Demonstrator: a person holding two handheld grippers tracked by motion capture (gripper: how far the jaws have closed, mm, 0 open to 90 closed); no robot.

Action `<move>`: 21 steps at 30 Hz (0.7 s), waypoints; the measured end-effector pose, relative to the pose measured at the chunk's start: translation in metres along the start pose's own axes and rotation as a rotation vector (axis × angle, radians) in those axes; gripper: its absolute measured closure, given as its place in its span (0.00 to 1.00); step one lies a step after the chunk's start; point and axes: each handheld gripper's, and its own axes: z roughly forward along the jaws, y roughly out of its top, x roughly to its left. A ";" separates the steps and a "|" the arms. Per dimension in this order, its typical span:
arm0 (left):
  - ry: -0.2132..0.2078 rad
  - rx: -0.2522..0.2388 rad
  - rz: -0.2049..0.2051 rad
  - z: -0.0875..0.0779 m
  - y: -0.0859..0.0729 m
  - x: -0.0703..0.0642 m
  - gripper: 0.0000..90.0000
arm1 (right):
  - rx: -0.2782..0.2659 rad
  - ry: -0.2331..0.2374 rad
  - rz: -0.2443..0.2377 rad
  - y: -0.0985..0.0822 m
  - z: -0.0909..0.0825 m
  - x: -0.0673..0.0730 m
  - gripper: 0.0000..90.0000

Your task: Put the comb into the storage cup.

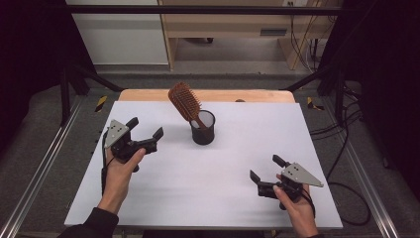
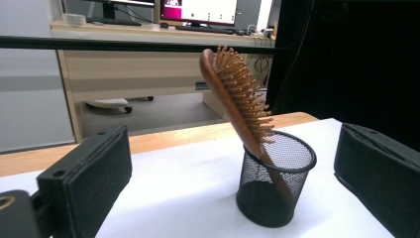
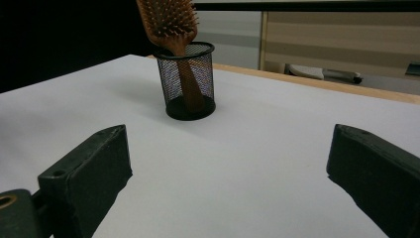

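The hairbrush (image 1: 184, 101) already leans in the mesh cup (image 1: 203, 128) at frame centre — both tongs (image 1: 146, 134) (image 1: 265, 173) gape wide, empty, well apart from it.

The brush (image 2: 233, 94) looks like polished reddish wood with a slight sheen, its pins wooden too. It stands in a cup (image 2: 275, 186) of fine black wire mesh, matt, with a smooth solid rim. The desk (image 1: 208, 168) has a smooth, matt white top over a pale wooden edge. Each hand-held gripper (image 1: 143, 136) (image 1: 267, 176) has matt black, faintly grainy pads.
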 end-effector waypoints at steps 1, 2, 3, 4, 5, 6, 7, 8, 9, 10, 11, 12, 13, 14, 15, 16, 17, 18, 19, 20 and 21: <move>0.002 -0.001 0.002 -0.002 0.000 0.001 0.02 | 0.000 0.001 0.001 0.000 0.000 0.000 0.04; 0.004 -0.002 0.003 -0.004 0.000 0.002 0.02 | 0.001 0.001 0.000 0.000 0.000 0.000 0.04; 0.006 -0.004 0.003 -0.007 0.000 0.003 0.02 | 0.001 0.001 0.000 0.000 0.000 0.000 0.04; 0.008 -0.007 0.002 -0.009 0.001 0.005 0.02 | 0.001 0.001 0.000 0.000 0.000 0.000 0.04; 0.010 -0.009 0.003 -0.011 0.001 0.006 0.02 | 0.001 0.001 0.000 0.000 0.000 0.000 0.04; 0.013 -0.013 0.004 -0.013 0.003 0.007 0.02 | 0.001 0.001 0.000 0.000 0.000 0.000 0.04; 0.017 -0.016 0.007 -0.017 0.004 0.009 0.02 | 0.002 0.001 -0.001 0.000 0.000 0.000 0.04; 0.021 -0.022 0.008 -0.020 0.006 0.010 0.02 | 0.003 0.001 -0.002 0.000 0.000 0.000 0.04; 0.023 -0.025 0.008 -0.023 0.007 0.012 0.02 | 0.003 0.001 -0.003 0.000 0.000 0.000 0.04; 0.025 -0.027 0.012 -0.026 0.009 0.013 0.02 | 0.003 0.000 -0.003 0.000 0.000 0.000 0.04; 0.031 -0.030 0.020 -0.029 0.010 0.015 0.02 | 0.002 0.000 -0.004 0.000 0.000 -0.001 0.04; 0.039 -0.034 0.025 -0.033 0.011 0.016 0.02 | 0.002 -0.003 -0.004 0.000 -0.001 -0.001 0.04; 0.043 -0.034 0.028 -0.036 0.011 0.017 0.02 | 0.001 -0.003 -0.005 0.000 -0.001 -0.002 0.04; 0.047 -0.037 0.033 -0.040 0.011 0.019 0.02 | 0.002 -0.004 -0.003 0.000 -0.001 -0.002 0.04; 0.050 -0.039 0.033 -0.043 0.012 0.020 0.02 | 0.001 -0.008 -0.005 0.000 -0.002 -0.003 0.04; 0.054 -0.041 0.033 -0.046 0.011 0.022 0.02 | 0.000 -0.009 -0.003 0.000 -0.002 -0.004 0.04; 0.056 -0.042 0.034 -0.048 0.011 0.023 0.02 | -0.001 -0.012 0.001 0.000 -0.002 -0.005 0.04; 0.059 -0.045 0.035 -0.051 0.010 0.024 0.02 | -0.003 -0.013 0.002 0.000 -0.003 -0.006 0.04; 0.065 -0.046 0.040 -0.055 0.009 0.025 0.02 | -0.003 -0.015 0.004 0.000 -0.003 -0.007 0.04; 0.068 -0.047 0.041 -0.057 0.009 0.026 0.02 | -0.003 -0.018 0.007 0.000 -0.003 -0.007 0.04; 0.072 -0.049 0.042 -0.061 0.007 0.027 0.02 | -0.003 -0.020 0.007 -0.001 -0.004 -0.008 0.04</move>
